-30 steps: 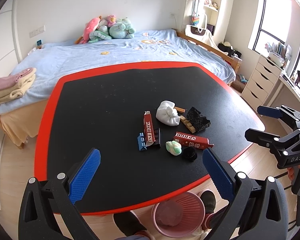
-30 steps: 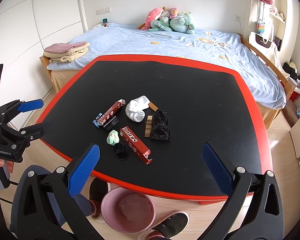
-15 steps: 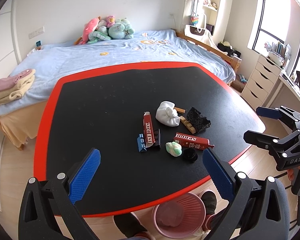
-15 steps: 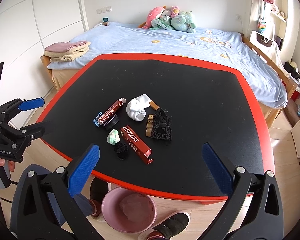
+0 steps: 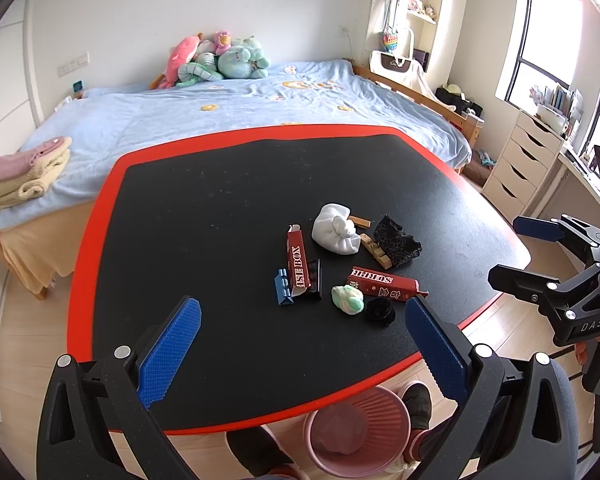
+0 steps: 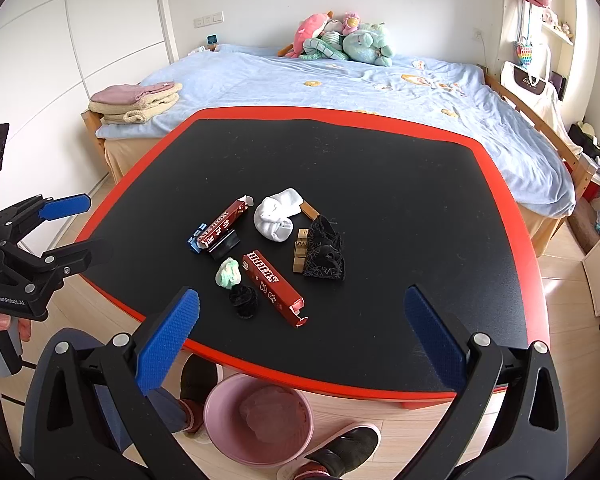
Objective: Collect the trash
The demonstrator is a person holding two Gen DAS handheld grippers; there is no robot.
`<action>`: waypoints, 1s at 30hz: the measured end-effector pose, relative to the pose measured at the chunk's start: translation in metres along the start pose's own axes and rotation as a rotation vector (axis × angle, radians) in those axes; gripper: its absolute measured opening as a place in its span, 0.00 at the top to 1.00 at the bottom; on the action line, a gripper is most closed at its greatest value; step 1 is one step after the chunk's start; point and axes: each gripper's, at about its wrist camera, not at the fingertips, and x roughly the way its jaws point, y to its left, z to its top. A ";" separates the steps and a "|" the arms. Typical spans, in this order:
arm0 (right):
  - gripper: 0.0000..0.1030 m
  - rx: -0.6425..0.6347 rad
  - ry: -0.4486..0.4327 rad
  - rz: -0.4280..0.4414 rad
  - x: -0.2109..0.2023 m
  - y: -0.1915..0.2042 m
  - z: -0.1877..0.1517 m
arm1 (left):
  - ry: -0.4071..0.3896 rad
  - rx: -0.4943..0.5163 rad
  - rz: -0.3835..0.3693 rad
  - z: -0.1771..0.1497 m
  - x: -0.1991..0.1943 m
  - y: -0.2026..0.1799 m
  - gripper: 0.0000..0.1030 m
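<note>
**Barely started: trash on table, bin nearly empty**

Your pink bin holds 1 pale wad. Above it on the table: 2 red boxes, white sock, black wrapper. Left gripper, right gripper: both spread wide, holding nothing.

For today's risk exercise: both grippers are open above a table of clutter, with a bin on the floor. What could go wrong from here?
1. The black pom-pom touches the green-white wad and the near red box, so a gripper might catch two items.
2. The pink bin sits partly under the table's red edge, so a dropped item could miss it.
3. The white sock and wooden pegs may not be trash.
</note>
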 end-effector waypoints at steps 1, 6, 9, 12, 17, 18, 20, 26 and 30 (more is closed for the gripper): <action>0.03 0.000 0.000 0.000 0.000 0.000 0.000 | 0.000 0.000 0.000 0.000 0.000 0.000 0.05; 0.03 0.005 -0.003 -0.002 0.001 -0.001 0.000 | 0.003 0.001 -0.002 0.000 0.001 0.000 0.05; 0.03 0.002 0.003 0.006 0.003 -0.001 0.000 | 0.005 0.001 -0.006 0.001 0.002 0.001 0.05; 0.03 -0.004 0.008 0.004 0.008 -0.002 0.003 | 0.014 0.004 -0.010 0.006 0.006 0.001 0.05; 0.03 -0.010 0.029 0.006 0.020 -0.007 0.009 | 0.043 0.006 -0.020 0.018 0.020 0.003 0.05; 0.03 -0.010 0.034 0.008 0.023 -0.007 0.011 | 0.050 0.006 -0.021 0.021 0.024 0.004 0.05; 0.03 -0.010 0.046 0.012 0.031 -0.010 0.014 | 0.066 0.009 -0.021 0.027 0.032 0.006 0.05; 0.03 -0.022 0.103 0.020 0.061 -0.018 0.027 | 0.141 0.000 -0.034 0.041 0.065 0.013 0.05; 0.03 -0.017 0.146 0.031 0.083 -0.025 0.034 | 0.199 -0.002 -0.029 0.046 0.091 0.016 0.05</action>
